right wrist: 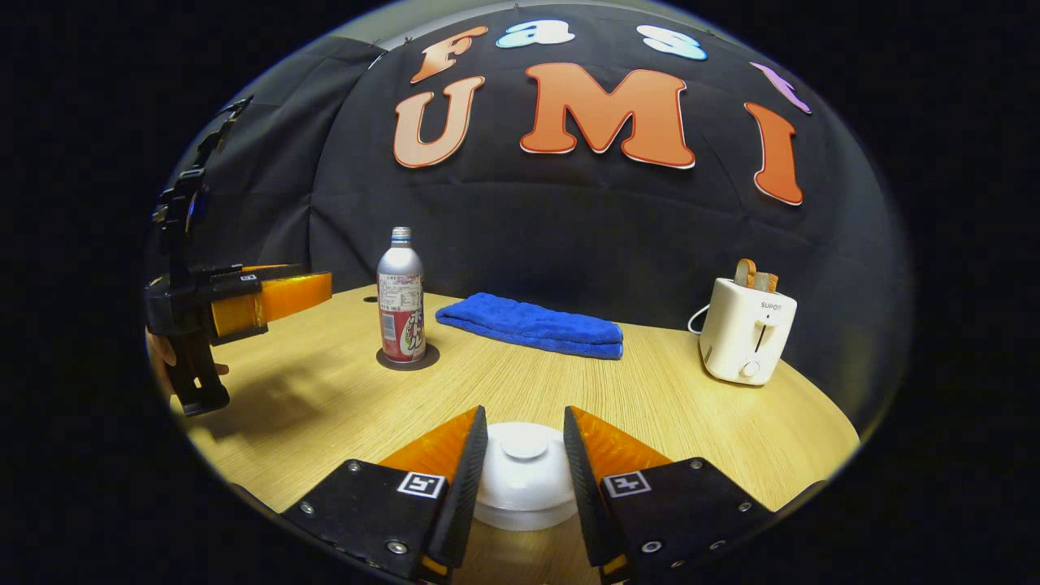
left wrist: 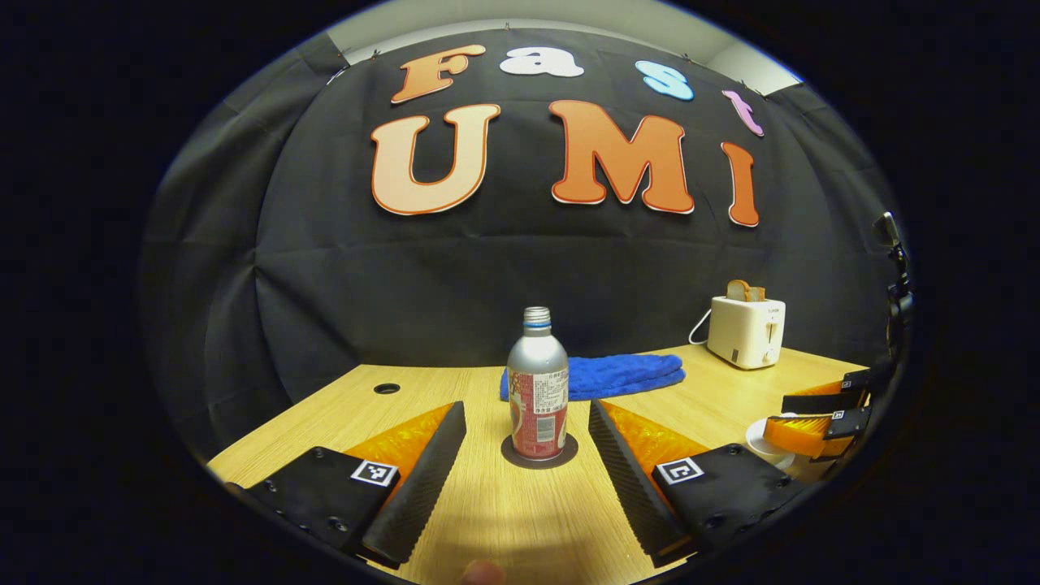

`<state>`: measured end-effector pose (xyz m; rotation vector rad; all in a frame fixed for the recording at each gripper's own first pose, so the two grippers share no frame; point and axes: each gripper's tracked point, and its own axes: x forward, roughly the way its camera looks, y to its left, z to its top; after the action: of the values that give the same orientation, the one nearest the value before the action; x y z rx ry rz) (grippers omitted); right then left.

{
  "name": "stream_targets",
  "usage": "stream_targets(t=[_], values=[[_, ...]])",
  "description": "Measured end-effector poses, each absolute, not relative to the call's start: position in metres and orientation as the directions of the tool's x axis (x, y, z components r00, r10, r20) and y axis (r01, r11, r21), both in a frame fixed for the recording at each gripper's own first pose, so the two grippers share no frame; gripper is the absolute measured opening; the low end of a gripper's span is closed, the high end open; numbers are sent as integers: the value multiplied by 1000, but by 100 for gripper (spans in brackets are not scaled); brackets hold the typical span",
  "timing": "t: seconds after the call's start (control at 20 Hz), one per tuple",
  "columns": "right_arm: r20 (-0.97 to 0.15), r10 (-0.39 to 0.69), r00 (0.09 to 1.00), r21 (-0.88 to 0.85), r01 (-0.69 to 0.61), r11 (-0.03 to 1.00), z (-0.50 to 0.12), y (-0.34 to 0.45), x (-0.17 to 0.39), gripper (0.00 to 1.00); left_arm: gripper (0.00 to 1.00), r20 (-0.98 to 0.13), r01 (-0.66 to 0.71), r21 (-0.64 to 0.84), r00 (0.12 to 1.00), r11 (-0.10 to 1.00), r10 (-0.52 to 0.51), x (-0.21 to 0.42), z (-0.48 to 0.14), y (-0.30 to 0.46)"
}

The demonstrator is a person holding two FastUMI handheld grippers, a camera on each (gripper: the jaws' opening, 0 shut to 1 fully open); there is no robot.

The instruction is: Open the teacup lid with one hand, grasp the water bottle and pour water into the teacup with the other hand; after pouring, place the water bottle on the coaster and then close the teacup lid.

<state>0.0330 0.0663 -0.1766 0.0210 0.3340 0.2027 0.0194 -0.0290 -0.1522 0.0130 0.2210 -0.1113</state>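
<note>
Down at 6 o'clock, right gripper (right wrist: 525, 463) jaws hug the teacup lid (right wrist: 524, 475), contact unclear; could slip. Left gripper (left wrist: 526, 455) gapes empty before the water bottle (left wrist: 537, 386)

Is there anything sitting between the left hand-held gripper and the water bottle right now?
Nothing visible. In the left gripper view, the left hand-held gripper is open, with only bare table leading to the water bottle, upright on its coaster. The blue towel lies behind it.
</note>
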Motion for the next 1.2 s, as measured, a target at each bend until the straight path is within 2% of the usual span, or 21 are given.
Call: stream_targets(t=[0.2, 0.3, 0.35, 0.4, 0.65, 0.9, 1.2], values=[[-261, 184, 948, 62, -174, 983, -152, 60, 34, 66, 100, -191, 106, 7, 976, 994, -103, 13, -138, -27], [-219, 179, 959, 66, -169, 983, -133, 56, 32, 69, 100, -176, 104, 4, 979, 995, -101, 9, -130, -26], [-198, 174, 965, 64, -164, 984, -122, 55, 32, 66, 100, -177, 100, -3, 979, 995, -99, 7, -127, -26], [-178, 169, 969, 60, -161, 985, -113, 53, 32, 72, 99, -183, 97, -14, 978, 995, -98, 7, -125, -26], [-80, 133, 988, 36, -130, 991, -58, 41, 25, 80, 99, -192, 73, -57, 978, 996, -83, -2, -105, -20], [19, 83, 996, 72, -84, 994, -14, 19, 20, 84, 99, -167, 37, -22, 985, 999, -40, -18, -84, -9], [65, 52, 996, 89, -58, 994, 5, 10, 15, 84, 100, -116, 30, 1, 993, 1000, -30, -38, -64, -7]])
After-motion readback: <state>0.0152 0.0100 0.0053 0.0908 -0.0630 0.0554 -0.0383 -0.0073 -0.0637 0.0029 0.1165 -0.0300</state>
